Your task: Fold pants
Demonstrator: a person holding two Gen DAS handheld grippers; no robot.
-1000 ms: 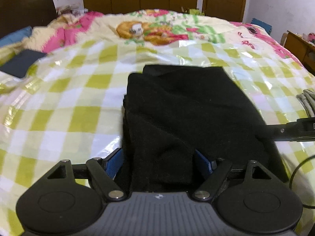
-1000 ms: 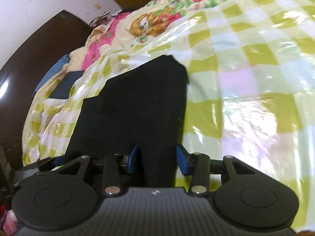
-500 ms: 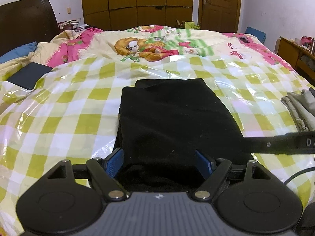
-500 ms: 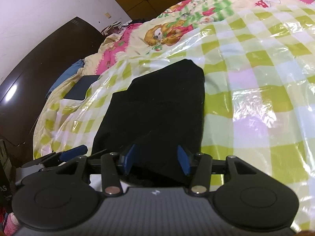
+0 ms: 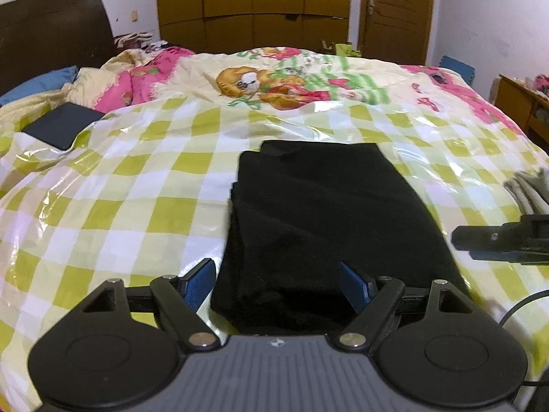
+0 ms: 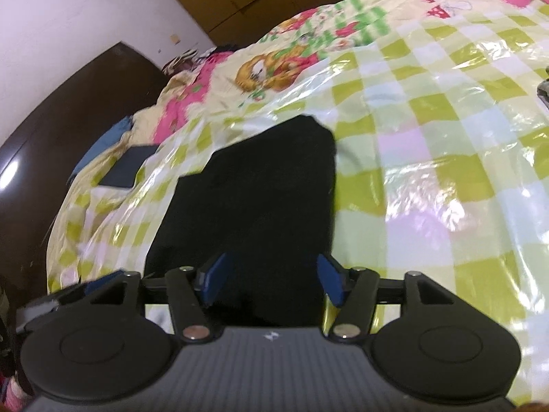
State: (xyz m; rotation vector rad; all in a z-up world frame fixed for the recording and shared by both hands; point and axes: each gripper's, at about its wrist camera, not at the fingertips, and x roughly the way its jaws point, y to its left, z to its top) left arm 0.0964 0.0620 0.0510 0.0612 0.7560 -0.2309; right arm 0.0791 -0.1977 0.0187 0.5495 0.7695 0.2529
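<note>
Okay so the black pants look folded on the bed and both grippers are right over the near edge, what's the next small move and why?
Probably draw both grippers back and up, clear of the cloth. The black pants lie as a folded stack on the checkered plastic sheet. The left gripper is open, its pads not pinching the fabric, and the right gripper has its jaws opening with the near edge between them, so nothing looks gripped.

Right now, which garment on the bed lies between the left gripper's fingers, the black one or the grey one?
The folded black pants, lying flat on the checkered cover between the open left gripper. The grey garment sits far off at the right edge.
</note>
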